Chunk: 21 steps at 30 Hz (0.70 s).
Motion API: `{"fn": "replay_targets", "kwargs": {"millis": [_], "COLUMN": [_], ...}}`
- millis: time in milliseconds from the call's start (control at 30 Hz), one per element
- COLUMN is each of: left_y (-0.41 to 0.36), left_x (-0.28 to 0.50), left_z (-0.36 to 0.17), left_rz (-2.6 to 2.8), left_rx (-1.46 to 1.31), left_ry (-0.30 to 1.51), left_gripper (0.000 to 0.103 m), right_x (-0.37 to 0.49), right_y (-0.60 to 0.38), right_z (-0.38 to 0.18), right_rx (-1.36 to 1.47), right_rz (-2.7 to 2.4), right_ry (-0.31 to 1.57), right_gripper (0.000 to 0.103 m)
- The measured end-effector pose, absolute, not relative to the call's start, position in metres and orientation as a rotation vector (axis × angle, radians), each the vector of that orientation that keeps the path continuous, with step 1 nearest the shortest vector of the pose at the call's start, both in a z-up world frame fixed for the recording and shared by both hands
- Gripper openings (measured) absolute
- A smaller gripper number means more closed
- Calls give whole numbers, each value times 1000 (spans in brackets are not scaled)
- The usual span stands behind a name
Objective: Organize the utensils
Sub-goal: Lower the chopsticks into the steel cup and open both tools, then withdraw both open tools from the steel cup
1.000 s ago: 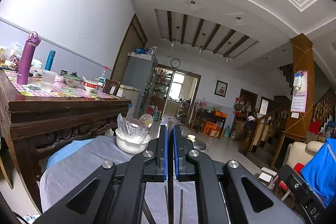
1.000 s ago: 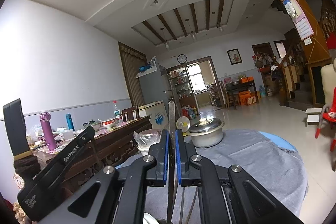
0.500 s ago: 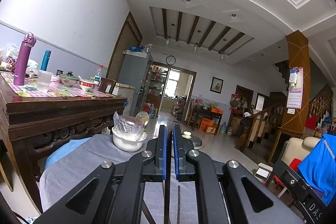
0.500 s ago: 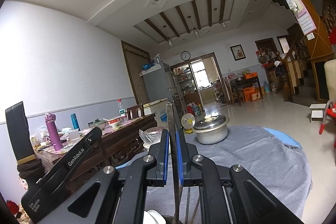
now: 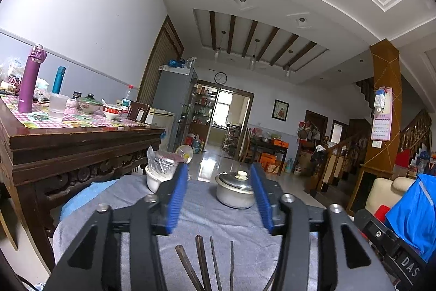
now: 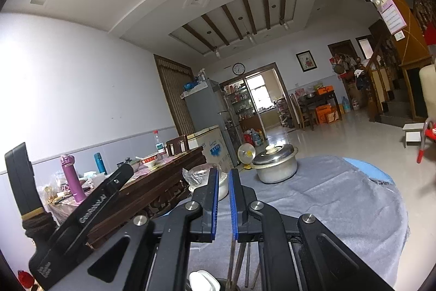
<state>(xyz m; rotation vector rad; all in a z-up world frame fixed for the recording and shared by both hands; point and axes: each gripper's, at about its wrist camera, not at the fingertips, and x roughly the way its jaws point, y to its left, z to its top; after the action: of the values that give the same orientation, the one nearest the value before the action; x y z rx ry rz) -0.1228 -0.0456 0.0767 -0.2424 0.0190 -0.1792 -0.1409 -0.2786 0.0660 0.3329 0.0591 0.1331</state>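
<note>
Chopsticks [image 5: 203, 262] stood fanned below the wide-apart left gripper [image 5: 220, 198], right view alone showed right gripper [image 6: 223, 201] narrowly parted, empty, beside a white spoon [image 6: 204, 280].

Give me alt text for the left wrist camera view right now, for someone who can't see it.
The left claw is wide open above a grey cloth-covered table, with four dark chopsticks standing up just below it. Beyond it sit a lidded metal pot and a white bowl holding crumpled plastic, with a large living room behind.
</note>
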Motion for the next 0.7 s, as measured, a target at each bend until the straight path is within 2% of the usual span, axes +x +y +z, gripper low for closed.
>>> {"fn": "replay_targets", "kwargs": {"millis": [33, 233, 400, 533, 567, 700], "left_y": [-45, -44, -56, -63, -64, -67], "left_x": [-125, -136, -138, -138, -137, -136], "left_z": [78, 89, 93, 94, 95, 97], "left_rz": [-176, -155, -106, -75, -68, -39], "left_rx": [-237, -181, -55, 18, 28, 65], "left_ry": [14, -12, 25, 75, 88, 146], "left_gripper": [61, 80, 85, 86, 86, 87], "right_x": [-141, -139, -135, -136, -137, -141], "right_y": [-280, -291, -298, -304, -304, -304], "right_z": [66, 64, 63, 62, 63, 66], "right_rx": [335, 380, 419, 456, 460, 455], "right_rz": [130, 113, 103, 93, 89, 81], "right_ry": [58, 72, 95, 94, 86, 81], "right_gripper": [10, 10, 12, 48, 51, 51]}}
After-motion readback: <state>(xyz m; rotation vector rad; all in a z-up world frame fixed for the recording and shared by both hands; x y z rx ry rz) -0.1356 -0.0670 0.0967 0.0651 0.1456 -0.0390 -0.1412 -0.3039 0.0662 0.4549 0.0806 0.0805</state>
